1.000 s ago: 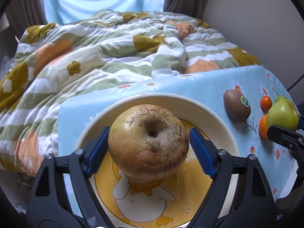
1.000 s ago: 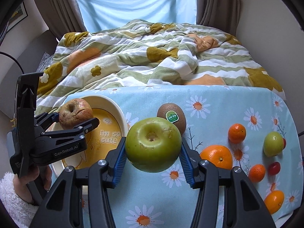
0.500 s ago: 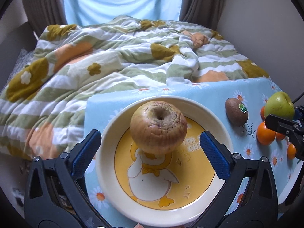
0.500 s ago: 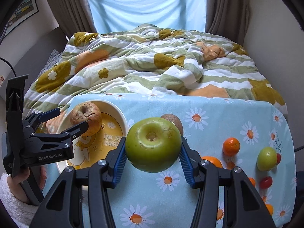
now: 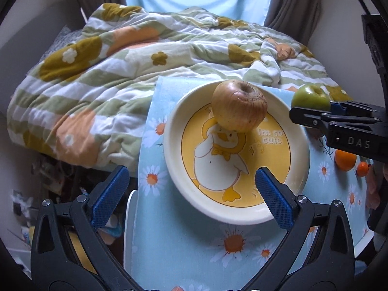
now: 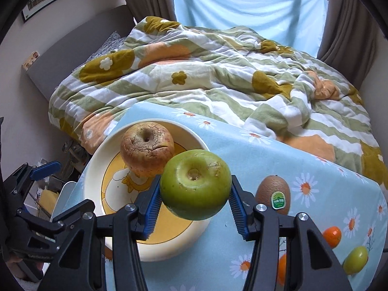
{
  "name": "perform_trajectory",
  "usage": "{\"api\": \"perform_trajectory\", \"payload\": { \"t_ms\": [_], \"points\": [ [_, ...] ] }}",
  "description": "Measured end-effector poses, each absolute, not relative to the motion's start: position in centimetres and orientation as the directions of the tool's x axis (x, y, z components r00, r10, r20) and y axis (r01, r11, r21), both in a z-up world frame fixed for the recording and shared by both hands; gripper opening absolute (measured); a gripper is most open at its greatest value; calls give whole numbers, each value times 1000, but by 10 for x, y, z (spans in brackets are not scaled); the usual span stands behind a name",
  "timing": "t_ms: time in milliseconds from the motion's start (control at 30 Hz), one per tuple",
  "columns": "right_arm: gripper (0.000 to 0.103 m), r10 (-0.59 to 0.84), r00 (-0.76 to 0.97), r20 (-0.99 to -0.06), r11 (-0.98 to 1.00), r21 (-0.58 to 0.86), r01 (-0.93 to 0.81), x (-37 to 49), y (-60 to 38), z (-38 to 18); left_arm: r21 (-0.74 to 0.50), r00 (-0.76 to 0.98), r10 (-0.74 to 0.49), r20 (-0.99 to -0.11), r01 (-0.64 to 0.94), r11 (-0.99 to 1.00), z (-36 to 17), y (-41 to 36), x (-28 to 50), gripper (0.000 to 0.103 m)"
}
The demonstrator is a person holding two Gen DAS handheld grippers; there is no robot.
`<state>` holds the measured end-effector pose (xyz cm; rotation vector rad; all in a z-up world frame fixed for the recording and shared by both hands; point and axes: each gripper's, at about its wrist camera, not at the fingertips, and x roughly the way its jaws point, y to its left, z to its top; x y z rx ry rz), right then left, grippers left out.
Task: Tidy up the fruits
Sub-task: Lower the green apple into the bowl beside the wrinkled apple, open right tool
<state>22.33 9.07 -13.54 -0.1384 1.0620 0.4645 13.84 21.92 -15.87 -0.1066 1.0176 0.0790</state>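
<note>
A wrinkled brown-yellow apple (image 5: 238, 108) sits at the far side of a cream plate (image 5: 174, 145) with a yellow duck picture. My left gripper (image 5: 191, 194) is open and empty, drawn back to the plate's near rim. My right gripper (image 6: 194, 207) is shut on a green apple (image 6: 195, 184) and holds it above the plate's right rim (image 6: 97, 162), beside the brown apple (image 6: 146, 149). The green apple also shows in the left wrist view (image 5: 310, 97). The left gripper (image 6: 36, 194) shows at the left of the right wrist view.
A kiwi (image 6: 274, 195) with a sticker lies right of the plate. Oranges (image 6: 332, 236) and a small green fruit (image 6: 355, 259) lie further right on the daisy tablecloth (image 6: 254, 155). A bed with a flowered quilt (image 6: 206, 72) lies behind. The table's left edge (image 5: 143, 169) drops off.
My left gripper has opened, let go of the brown apple on the plate and pulled back. My right gripper has carried the green apple left to the plate's rim.
</note>
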Motion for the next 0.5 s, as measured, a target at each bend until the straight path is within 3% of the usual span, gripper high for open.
{"api": "perform_trajectory", "payload": {
  "t_ms": [433, 500],
  "points": [
    [49, 283, 398, -873, 860, 47, -509, 229, 107, -159, -69, 504, 16, -864, -149, 986, -173, 217, 137, 103],
    [56, 297, 418, -859, 861, 51, -506, 228, 107, -155, -71, 500, 14, -866, -150, 986, -173, 216, 136, 103]
  ]
}}
